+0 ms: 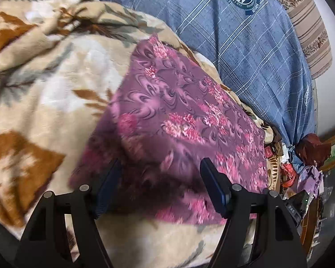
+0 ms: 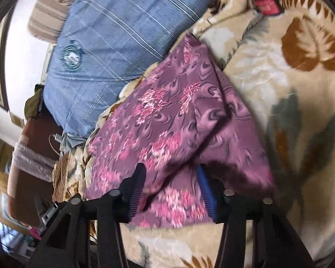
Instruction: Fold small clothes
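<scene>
A purple cloth with pink flowers (image 1: 178, 116) lies spread on a beige leaf-patterned blanket (image 1: 55, 84). My left gripper (image 1: 160, 160) hovers over the cloth's near edge. It is open, its two fingers stand wide apart, and the cloth lies flat below the gap. In the right wrist view the same cloth (image 2: 174, 116) has a raised fold running down its right side. My right gripper (image 2: 172, 166) is at its near edge with the jaws apart. Cloth lies between the fingers, the fold drapes over the tip of the right finger (image 2: 204, 185), and I see no pinch.
A blue checked pillow (image 1: 245, 51) with a round emblem lies beyond the cloth, a striped cushion (image 1: 310, 29) behind it. Clutter and a dark red cloth (image 1: 312, 149) sit past the bed's right edge. In the right wrist view, a brown seat (image 2: 33, 138) and a cable (image 2: 55, 138) lie left.
</scene>
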A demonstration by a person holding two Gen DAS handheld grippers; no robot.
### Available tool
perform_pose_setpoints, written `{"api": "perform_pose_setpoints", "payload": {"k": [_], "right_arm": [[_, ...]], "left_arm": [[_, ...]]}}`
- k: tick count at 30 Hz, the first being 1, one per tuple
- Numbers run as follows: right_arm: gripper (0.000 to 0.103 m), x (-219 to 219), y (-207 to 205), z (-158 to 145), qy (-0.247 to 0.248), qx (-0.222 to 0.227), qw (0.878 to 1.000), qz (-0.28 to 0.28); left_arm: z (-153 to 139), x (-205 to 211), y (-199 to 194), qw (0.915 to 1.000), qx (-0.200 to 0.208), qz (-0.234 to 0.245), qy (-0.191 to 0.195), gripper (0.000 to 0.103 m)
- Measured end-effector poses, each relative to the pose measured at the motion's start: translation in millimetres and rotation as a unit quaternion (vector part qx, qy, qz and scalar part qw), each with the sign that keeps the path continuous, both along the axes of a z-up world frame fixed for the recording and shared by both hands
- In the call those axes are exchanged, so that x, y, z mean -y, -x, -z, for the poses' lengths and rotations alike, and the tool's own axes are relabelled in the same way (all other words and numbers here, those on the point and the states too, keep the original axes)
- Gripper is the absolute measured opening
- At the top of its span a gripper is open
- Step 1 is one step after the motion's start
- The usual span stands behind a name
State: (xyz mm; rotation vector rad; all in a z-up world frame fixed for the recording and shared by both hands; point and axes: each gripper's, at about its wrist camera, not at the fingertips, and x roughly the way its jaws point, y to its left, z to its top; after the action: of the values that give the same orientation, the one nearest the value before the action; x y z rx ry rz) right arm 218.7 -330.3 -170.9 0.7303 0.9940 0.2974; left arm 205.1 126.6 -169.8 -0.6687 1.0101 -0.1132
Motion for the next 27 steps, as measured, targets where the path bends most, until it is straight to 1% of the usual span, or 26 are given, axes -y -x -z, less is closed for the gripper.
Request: {"api": "perform_pose_setpoints", "payload": {"k": [1,2,3,4,5,6,8,10,12,13,14,15,16,18,19,20,21,22,23,24,27], "right_arm": [[0.036,-2,-6,5,0.002,-0.005,1.000,0.002],[0.034,-4,-9,8,0.007,-0.009,1.000,0.003],[0.029,-5,-12,12,0.011,-0.013,1.000,0.004],[0.013,-7,-14,15,0.018,-0.014,1.000,0.003],[0.004,-7,-15,16,0.027,-0.018,0.999,0.005],[0.005,-7,-13,15,0.027,-0.017,0.999,0.005],[0.004,-5,-3,-1,0.038,0.003,0.999,0.004],[0.004,-2,12,-21,0.044,0.030,0.999,0.001],[0.004,0,25,-28,0.045,0.037,0.998,-0.001],[0.004,-2,30,-26,0.051,0.033,0.998,-0.003],[0.004,-4,31,-20,0.058,0.026,0.998,-0.007],[0.004,-7,28,-10,0.063,0.016,0.998,-0.013],[0.004,-11,23,4,0.066,0.001,0.998,-0.019],[0.005,-17,19,14,0.080,-0.004,0.997,-0.020],[0.006,-18,21,13,0.088,0.002,0.996,-0.016],[0.010,-19,24,9,0.093,0.008,0.996,-0.013],[0.013,-20,27,4,0.103,0.014,0.994,-0.010],[0.013,-23,30,-1,0.120,0.020,0.992,-0.009],[0.014,-24,31,-4,0.131,0.022,0.991,-0.011],[0.015,-26,32,-7,0.141,0.023,0.990,-0.014],[0.019,-25,36,-10,0.147,0.026,0.989,-0.012]], "left_arm": [[4,3,-5,1.0000,-0.004,-0.003,-0.001,0.072],[7,4,-8,1.0000,-0.004,-0.006,0.000,0.072],[11,4,-12,0.9999,-0.007,-0.008,0.006,0.061],[16,3,-15,0.9998,-0.013,-0.011,0.011,0.049],[20,2,-17,0.9994,-0.024,-0.016,0.018,0.018],[22,-1,-16,0.9992,-0.027,-0.017,0.023,0.011],[18,-6,-6,0.9991,-0.017,-0.021,0.031,0.009],[6,-9,8,0.9994,0.006,-0.012,0.031,0.008],[5,-12,17,0.9987,0.018,-0.008,0.047,0.008],[10,-12,18,0.9990,0.012,-0.011,0.041,0.008],[17,-9,14,0.9996,-0.001,-0.010,0.025,0.008],[26,-5,9,0.9998,-0.016,-0.007,-0.001,0.008],[31,0,6,0.9995,-0.022,-0.005,-0.022,0.008],[21,12,12,0.9978,-0.003,-0.001,-0.067,0.011],[12,21,17,0.9945,0.011,0.006,-0.104,0.013],[6,27,20,0.9904,0.024,0.011,-0.136,0.021],[1,34,22,0.9846,0.034,0.017,-0.171,0.029],[0,39,23,0.9807,0.037,0.021,-0.191,0.033],[0,39,22,0.9807,0.036,0.024,-0.191,0.037],[3,37,23,0.9824,0.035,0.025,-0.182,0.037],[8,33,23,0.9863,0.028,0.018,-0.162,0.037]]}}
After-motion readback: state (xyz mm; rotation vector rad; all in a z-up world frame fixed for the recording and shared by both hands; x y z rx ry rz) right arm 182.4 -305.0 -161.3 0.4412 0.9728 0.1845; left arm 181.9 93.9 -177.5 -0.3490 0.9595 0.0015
